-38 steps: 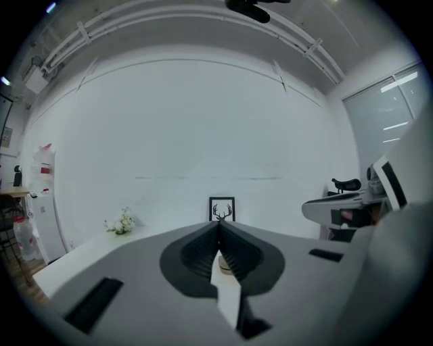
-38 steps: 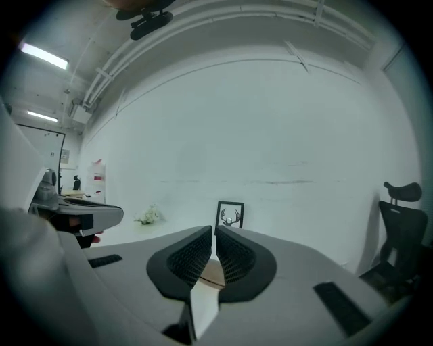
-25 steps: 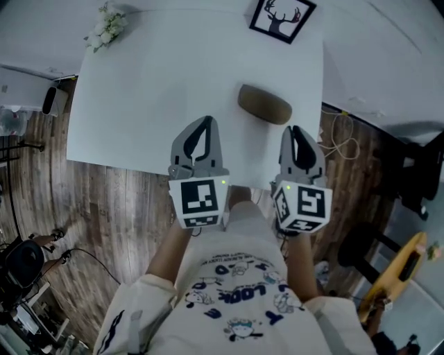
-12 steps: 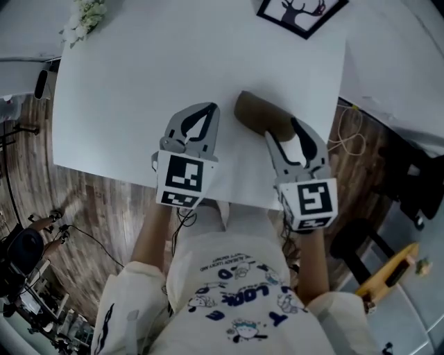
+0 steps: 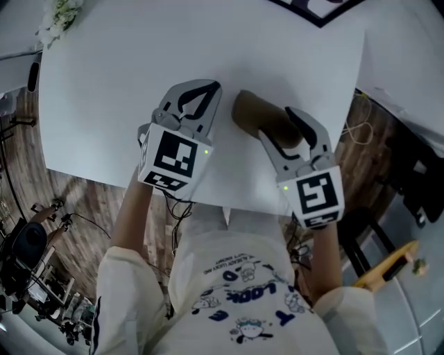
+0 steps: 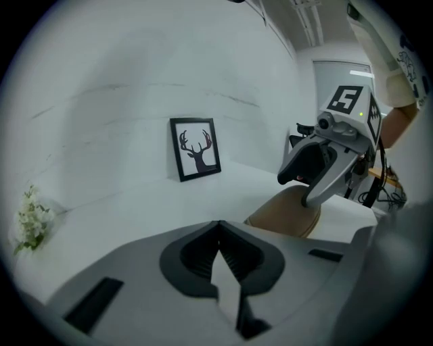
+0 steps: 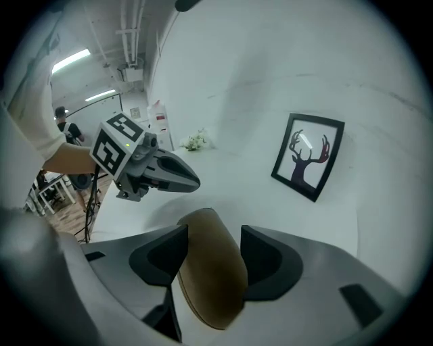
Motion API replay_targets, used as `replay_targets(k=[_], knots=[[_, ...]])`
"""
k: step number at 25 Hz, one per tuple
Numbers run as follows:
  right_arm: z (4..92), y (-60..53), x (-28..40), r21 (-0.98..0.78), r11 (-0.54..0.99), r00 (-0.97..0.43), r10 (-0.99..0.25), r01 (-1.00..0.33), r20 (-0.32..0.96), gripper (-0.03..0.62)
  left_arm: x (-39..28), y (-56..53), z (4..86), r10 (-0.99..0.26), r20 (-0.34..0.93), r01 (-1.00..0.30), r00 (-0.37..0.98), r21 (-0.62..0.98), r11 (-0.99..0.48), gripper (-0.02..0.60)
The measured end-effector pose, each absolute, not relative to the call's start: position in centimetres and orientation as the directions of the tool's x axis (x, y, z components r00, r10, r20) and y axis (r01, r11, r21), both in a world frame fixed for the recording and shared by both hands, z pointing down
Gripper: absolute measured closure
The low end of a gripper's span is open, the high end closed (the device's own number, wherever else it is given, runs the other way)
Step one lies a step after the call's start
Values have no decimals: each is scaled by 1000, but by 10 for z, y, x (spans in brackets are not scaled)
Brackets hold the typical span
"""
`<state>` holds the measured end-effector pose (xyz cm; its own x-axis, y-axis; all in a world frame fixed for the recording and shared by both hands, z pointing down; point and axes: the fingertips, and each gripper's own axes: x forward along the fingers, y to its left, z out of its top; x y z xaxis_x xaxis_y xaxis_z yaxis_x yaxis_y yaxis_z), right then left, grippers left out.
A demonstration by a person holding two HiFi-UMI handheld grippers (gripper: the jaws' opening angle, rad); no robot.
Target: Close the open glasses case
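Note:
The brown oval glasses case (image 5: 250,111) lies on the white table (image 5: 118,69), near its front right part. My right gripper (image 5: 275,123) reaches it from the near right. Its jaws have just been opening and stand either side of the case (image 7: 210,284) without pressing it. My left gripper (image 5: 210,87) is shut and empty, its tips just left of the case (image 6: 287,216). The left gripper view shows its closed tips (image 6: 218,224) and the right gripper (image 6: 294,191) over the case. I cannot tell whether the lid is down.
A framed deer picture (image 5: 316,8) stands at the table's far edge. A small bunch of white flowers (image 5: 59,14) sits at the far left corner. The table's front edge runs just under both grippers. Cables lie on the wooden floor (image 5: 83,229).
Both grippers have come down and forward from the table's front edge to the case. The right jaws went from shut to open and now straddle the case.

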<state>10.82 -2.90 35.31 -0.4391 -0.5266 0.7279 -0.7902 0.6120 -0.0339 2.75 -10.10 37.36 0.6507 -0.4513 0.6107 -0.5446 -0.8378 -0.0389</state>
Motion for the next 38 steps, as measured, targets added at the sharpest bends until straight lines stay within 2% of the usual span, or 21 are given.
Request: replay_targets(k=[6, 9, 16, 21, 30, 34, 38], knots=[[357, -31, 108, -133, 609, -502, -489, -782, 714, 364, 40, -104, 392, -340, 677, -391, 653, -83, -917, 577], [358, -33, 106, -139, 629, -516, -470, -765, 716, 358, 47, -98, 400, -230, 717, -262, 658, -69, -963, 497], [357, -30, 106, -150, 679, -540, -408, -718, 736, 355, 61, -91, 406, -49, 760, 45, 648, -102, -994, 477], [358, -31, 105, -161, 720, -554, -351, -675, 755, 353, 66, -86, 409, 76, 797, 271, 599, -112, -956, 479], [361, -34, 103, -197, 753, -580, -284, -628, 764, 347, 73, -87, 412, 177, 858, 545, 482, -136, -828, 480], [363, -34, 101, -202, 764, -578, -259, -613, 774, 345, 73, -87, 415, 214, 890, 635, 403, -103, -765, 483], [363, -34, 101, -203, 773, -577, -243, -600, 780, 345, 72, -82, 416, 256, 907, 694, 335, -54, -718, 519]])
